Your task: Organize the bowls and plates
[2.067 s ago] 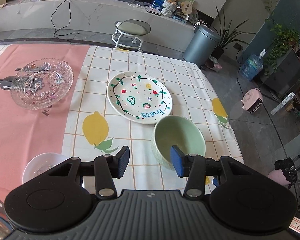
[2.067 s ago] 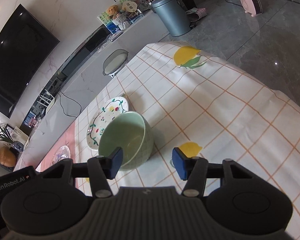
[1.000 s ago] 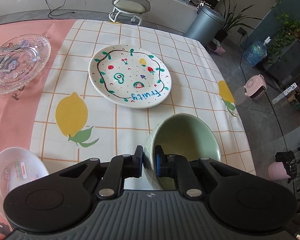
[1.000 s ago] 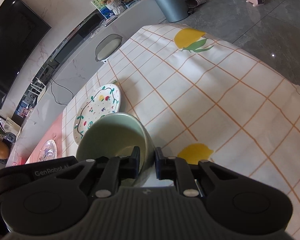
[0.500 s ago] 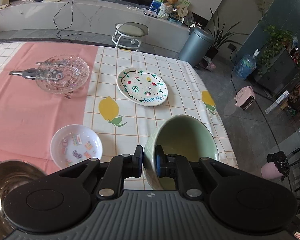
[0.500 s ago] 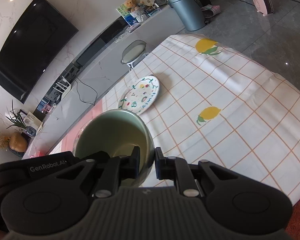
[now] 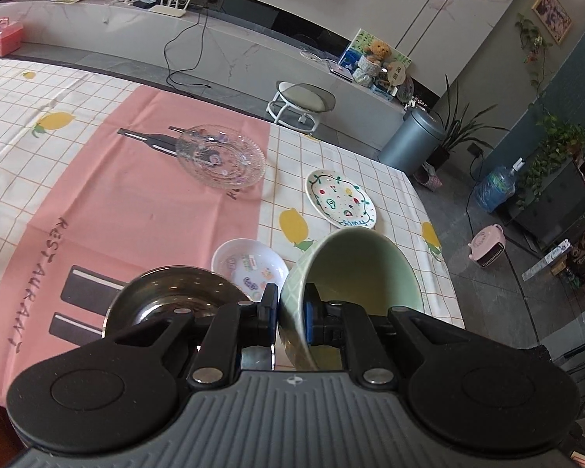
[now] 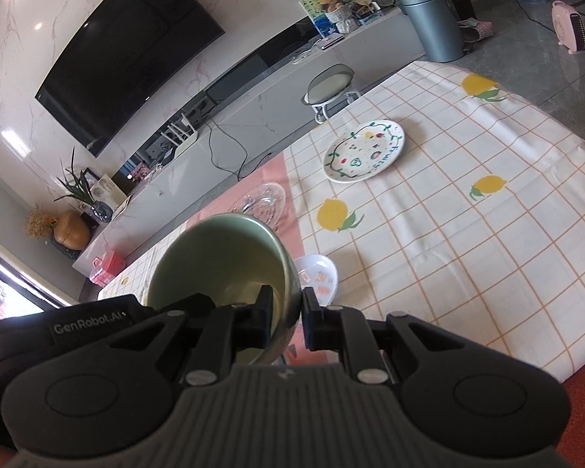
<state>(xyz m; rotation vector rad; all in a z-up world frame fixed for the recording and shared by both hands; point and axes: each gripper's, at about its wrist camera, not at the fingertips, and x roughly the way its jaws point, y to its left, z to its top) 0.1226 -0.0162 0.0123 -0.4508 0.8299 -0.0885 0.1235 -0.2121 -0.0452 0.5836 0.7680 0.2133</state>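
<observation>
A pale green bowl (image 7: 355, 273) hangs above the table, held from two sides. My left gripper (image 7: 291, 310) is shut on its left rim. My right gripper (image 8: 286, 316) is shut on the right rim of the same green bowl (image 8: 222, 257). Below and left of it sits a steel bowl (image 7: 167, 300). A small white dish (image 7: 249, 265) with stickers lies just beyond. The painted fruit plate (image 7: 341, 199) and the clear glass plate (image 7: 220, 160) rest farther off on the cloth.
The table wears a lemon-check cloth (image 8: 468, 234) with a pink panel (image 7: 128, 195). A stool (image 7: 300, 103), a grey bin (image 7: 413, 140) and a low cabinet stand beyond the far edge. The other gripper's body (image 8: 58, 331) fills the lower left of the right wrist view.
Both grippers have risen and drawn back with the green bowl, which has left the cloth. The steel bowl and white dish have come into view under it.
</observation>
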